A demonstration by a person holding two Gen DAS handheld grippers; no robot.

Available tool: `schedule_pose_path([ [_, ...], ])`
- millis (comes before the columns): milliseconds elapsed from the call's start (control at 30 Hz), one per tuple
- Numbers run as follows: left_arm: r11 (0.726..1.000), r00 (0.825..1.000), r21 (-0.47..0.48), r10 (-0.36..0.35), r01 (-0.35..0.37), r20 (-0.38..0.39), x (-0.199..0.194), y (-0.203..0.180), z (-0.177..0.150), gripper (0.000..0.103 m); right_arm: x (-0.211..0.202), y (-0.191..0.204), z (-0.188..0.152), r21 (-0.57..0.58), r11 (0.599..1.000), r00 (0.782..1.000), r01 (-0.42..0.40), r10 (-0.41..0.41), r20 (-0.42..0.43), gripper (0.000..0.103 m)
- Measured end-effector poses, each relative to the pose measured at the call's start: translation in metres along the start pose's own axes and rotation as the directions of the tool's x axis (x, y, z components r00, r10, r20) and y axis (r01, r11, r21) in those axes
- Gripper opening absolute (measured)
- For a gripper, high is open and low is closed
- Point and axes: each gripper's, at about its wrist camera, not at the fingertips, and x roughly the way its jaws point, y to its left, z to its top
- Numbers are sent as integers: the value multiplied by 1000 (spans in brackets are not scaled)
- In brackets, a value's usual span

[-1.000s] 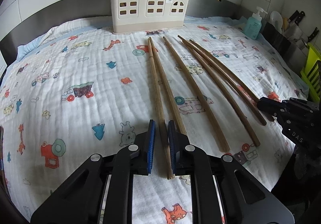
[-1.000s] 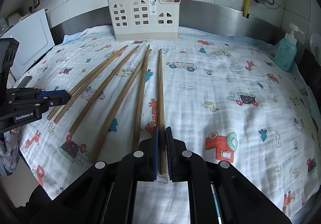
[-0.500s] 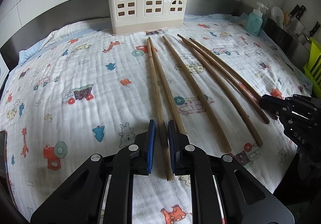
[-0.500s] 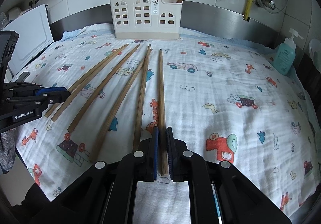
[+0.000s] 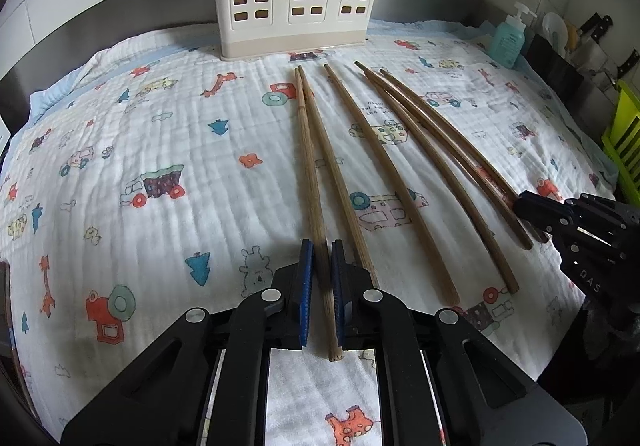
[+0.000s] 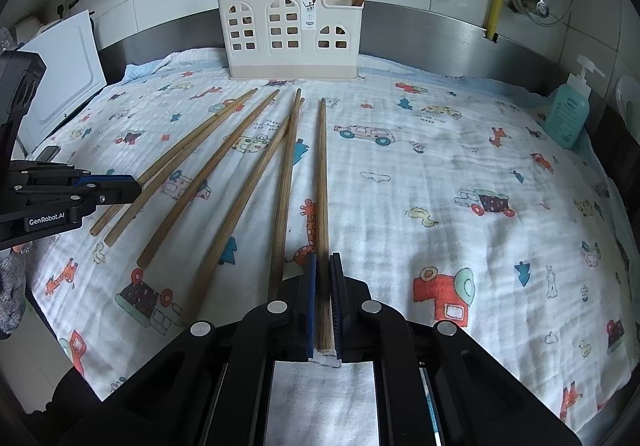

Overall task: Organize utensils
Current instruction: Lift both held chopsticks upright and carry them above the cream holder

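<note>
1. The step in hand looked like the pick-up. Six chopsticks lay on the cloth [image 6: 400,174] in front of the holder [image 6: 294,34], and each gripper had taken the near end of one.

2. The left gripper [image 5: 320,282] had its blue pads pressed on the leftmost stick [image 5: 306,150] of the row in its own view. That stick ran away from the jaws toward the holder, its far tip crossing the tip of its neighbour [image 5: 340,182]. Its butt end poked out behind the pads.

3. The right gripper [image 6: 323,298] was clamped on the rightmost stick [image 6: 322,182] as its camera saw the row. This one lay straight and apart from the rest, pointing at the holder.

4. Both held sticks appeared to rest on the cloth along their length — not yet raised, as far as I could judge.

5. Four loose sticks lay between the two held ones, fanned out with their far tips near the holder's base. The holder stood upright at the back edge of the cloth, with a few sticks already in it: one leaning out at the left end, two at the right.

6. The next move probably called for lifting each stick clear of the cloth, tipping it upright, then lowering it into a compartment of the holder. The grip sat at the very end of each stick — the long free length could swing or slip, so a slow lift seemed wise.
</note>
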Motion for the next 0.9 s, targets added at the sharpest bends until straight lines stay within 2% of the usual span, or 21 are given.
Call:
schedule_pose_path([
  [133,999,1000,-26,-21,22,20,-5,5,1,6,-11,3,4,-3,1000,999,-4,4,32,7],
  [367,998,991,-43,-43,48,126,-37,12,14,6,-44,3,27,-2,1000,991,-2,2,134,7],
  [600,996,977,-51,-56,68,205,-61,19,34,6,-73,3,63,-7,1000,972,-18,19,236,7],
  [900,996,962,-18,-74,82,263,-80,23,66,6,-91,-3,121,-22,998,954,-64,68,291,6],
])
